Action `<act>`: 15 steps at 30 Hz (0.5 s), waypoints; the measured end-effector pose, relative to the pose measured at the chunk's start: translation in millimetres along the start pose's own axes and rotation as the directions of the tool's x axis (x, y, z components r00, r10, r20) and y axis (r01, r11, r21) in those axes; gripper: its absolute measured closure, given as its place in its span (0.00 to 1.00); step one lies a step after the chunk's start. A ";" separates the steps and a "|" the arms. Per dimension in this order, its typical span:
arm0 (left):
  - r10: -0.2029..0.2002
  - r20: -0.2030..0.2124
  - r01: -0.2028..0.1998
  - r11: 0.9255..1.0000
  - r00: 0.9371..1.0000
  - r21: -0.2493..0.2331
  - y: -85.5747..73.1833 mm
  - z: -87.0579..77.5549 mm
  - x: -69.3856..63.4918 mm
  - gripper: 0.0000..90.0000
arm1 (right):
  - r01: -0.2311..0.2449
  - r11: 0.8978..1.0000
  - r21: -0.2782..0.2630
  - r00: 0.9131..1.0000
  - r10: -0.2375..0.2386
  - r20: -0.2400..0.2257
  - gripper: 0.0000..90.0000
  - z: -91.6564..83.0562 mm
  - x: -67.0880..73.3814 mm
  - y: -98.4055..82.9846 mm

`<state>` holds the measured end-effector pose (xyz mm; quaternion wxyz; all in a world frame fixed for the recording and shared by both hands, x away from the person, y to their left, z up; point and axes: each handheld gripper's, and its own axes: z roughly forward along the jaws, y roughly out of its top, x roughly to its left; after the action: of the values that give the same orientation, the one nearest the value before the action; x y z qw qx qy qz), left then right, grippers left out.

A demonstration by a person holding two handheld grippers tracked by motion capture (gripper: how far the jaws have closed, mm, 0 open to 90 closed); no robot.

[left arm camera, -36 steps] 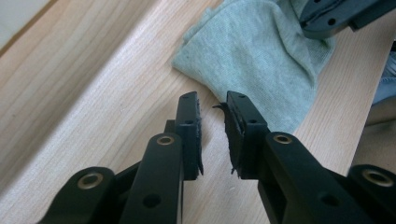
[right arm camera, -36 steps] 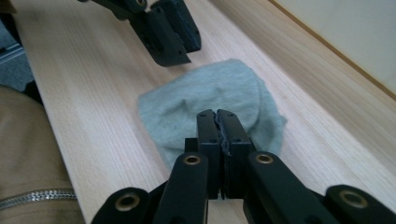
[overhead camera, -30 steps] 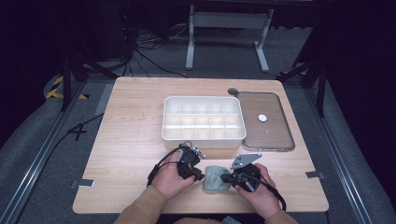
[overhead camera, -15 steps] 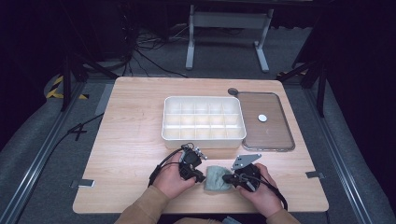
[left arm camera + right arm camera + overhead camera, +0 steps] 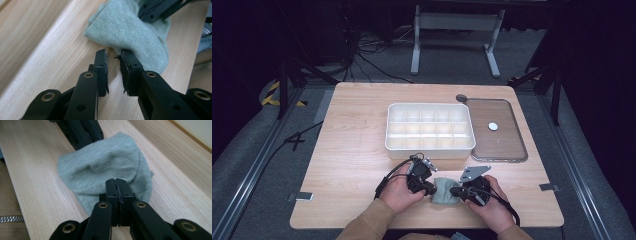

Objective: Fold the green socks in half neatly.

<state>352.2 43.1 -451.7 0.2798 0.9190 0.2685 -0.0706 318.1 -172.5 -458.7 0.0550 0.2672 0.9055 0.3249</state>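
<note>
Grey sock [image 5: 445, 191] low centre on table [image 5: 357, 150]; right gripper [image 5: 116, 182] jaws clamped on its edge, left gripper [image 5: 113, 56] jaws slightly apart beside it.

Count — one grey sock [image 5: 445, 190], one white compartment tray [image 5: 430, 131], one clear lid [image 5: 497, 131], two grippers — left gripper [image 5: 430, 189], right gripper [image 5: 455, 190].

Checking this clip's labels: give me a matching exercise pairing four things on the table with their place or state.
1. grey cloth
2. white divided tray
3. right gripper
4. left gripper

a. jaws slightly apart at the cloth's edge
b. mid-table, compartments empty
c. bunched between the two grippers
d. jaws shut on the cloth's edge

Pairs: 1-c, 2-b, 3-d, 4-a
</note>
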 end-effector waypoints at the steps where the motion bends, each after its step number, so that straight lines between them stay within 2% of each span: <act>1: 0.006 0.005 -0.006 1.000 1.000 -0.013 0.5 -0.6 -0.8 0.84 | 0.001 1.000 0.001 1.000 -0.001 0.003 1.00 0.1 0.5 0.3; 3: 0.030 0.007 -0.029 0.999 1.000 -0.035 1.7 -1.9 -3.6 0.83 | 0.003 1.000 0.007 1.000 -0.003 0.008 1.00 0.2 1.8 1.1; 6: 0.045 0.012 -0.045 0.998 0.999 -0.044 2.5 -3.2 -7.0 0.83 | 0.015 1.000 0.010 1.000 -0.015 -0.001 1.00 1.1 4.5 2.4; 9: 0.079 0.034 -0.077 0.995 0.996 -0.057 4.3 -5.5 -13.3 0.84 | 0.033 0.999 0.004 0.999 -0.033 -0.007 1.00 4.1 10.0 5.1; 12: 0.094 0.033 -0.092 0.994 0.995 -0.065 6.6 -6.2 -19.1 0.85 | 0.034 0.999 -0.005 0.999 -0.034 -0.016 0.99 6.0 11.2 6.0; 15: 0.107 0.014 -0.106 0.993 0.994 -0.057 8.1 -4.4 -22.9 0.85 | 0.025 0.999 -0.019 0.999 -0.026 -0.025 0.99 8.4 12.6 6.5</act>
<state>337.1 29.4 -437.7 0.3111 0.9232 0.2185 -0.0558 312.6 -157.1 -460.3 0.0503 0.2510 0.9064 0.3361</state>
